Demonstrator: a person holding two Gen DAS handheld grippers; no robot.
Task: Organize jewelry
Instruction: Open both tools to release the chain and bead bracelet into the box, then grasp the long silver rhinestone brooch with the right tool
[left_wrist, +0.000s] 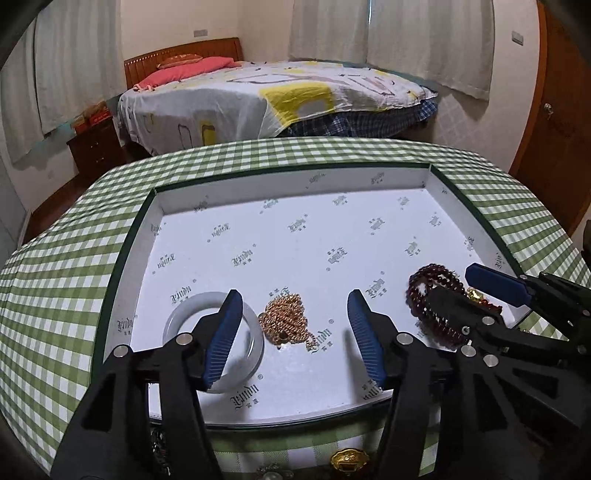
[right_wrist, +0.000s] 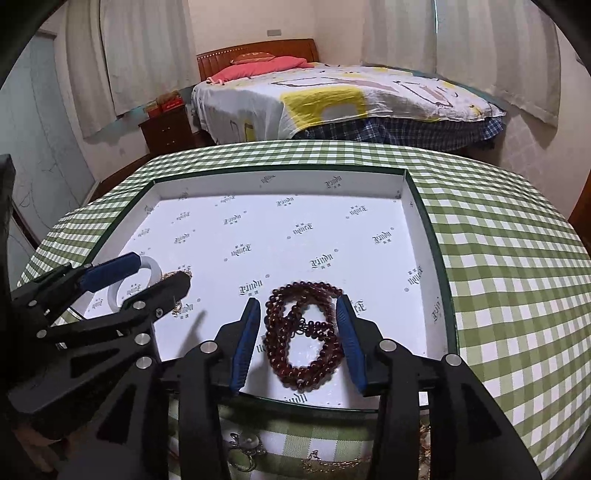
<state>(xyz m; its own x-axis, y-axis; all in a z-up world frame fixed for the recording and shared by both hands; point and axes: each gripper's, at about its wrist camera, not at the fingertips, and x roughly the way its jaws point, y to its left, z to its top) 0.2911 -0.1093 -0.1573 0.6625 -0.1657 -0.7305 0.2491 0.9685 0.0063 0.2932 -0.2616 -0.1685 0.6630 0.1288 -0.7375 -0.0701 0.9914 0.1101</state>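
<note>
A shallow white-lined box (left_wrist: 110, 295) (right_wrist: 439, 266) lies on the green checked table. In it lie a white bangle (left_wrist: 177, 314) (right_wrist: 153, 267), a gold chain (left_wrist: 286, 321) in a heap, and a dark red bead strand (right_wrist: 306, 332) (left_wrist: 432, 288). My left gripper (left_wrist: 293, 306) is open above the box's near edge, with the gold chain between its fingers and its left finger over the bangle. My right gripper (right_wrist: 299, 306) is open, its fingers either side of the bead strand. Each gripper shows in the other's view.
More jewelry lies on the table in front of the box: a gold piece (left_wrist: 349, 459), a pearl ornament (right_wrist: 245, 443) and a thin chain (right_wrist: 332, 465). A bed (left_wrist: 277, 96), nightstand (left_wrist: 94, 144) and curtains stand behind the table.
</note>
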